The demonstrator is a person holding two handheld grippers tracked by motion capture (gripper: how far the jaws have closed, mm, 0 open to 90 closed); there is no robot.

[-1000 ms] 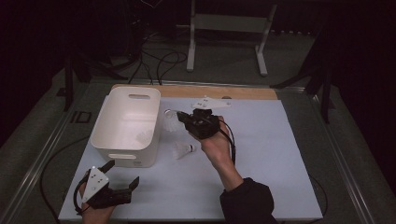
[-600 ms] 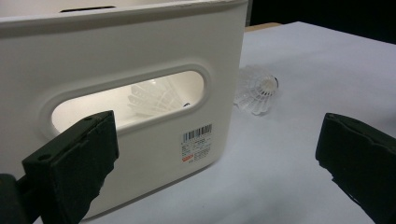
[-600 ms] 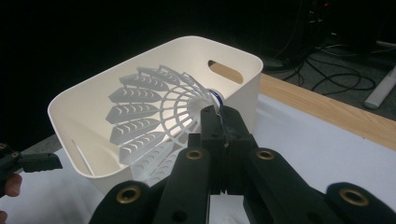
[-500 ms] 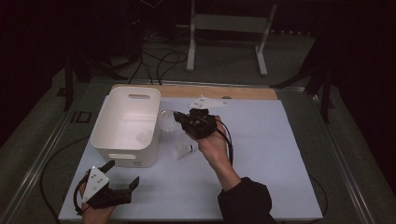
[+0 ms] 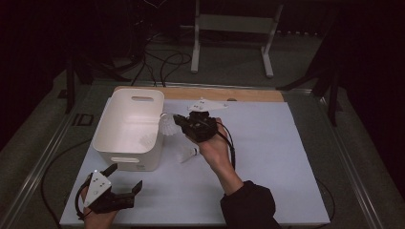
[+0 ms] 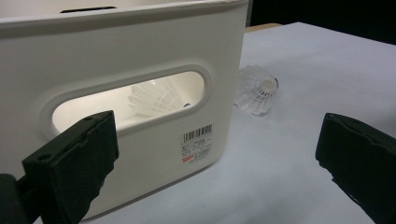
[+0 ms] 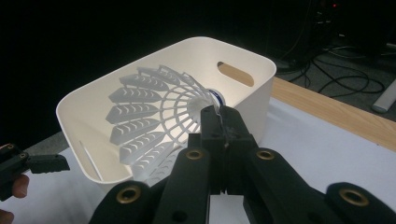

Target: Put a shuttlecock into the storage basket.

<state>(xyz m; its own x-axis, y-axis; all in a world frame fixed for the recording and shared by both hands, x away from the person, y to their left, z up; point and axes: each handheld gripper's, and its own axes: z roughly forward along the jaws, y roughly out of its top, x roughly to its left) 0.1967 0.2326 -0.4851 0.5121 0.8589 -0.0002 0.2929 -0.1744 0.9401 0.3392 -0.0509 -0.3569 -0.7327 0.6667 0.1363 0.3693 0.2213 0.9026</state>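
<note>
Your left gripper (image 5: 125, 183) sits low at the table's near edge, jaws gaping, nothing between them. Further out, your right gripper (image 5: 177, 120) pinches a white plastic shuttlecock (image 5: 166, 126) tight, right beside the white plastic bin's (image 5: 112, 147) rim.
</note>
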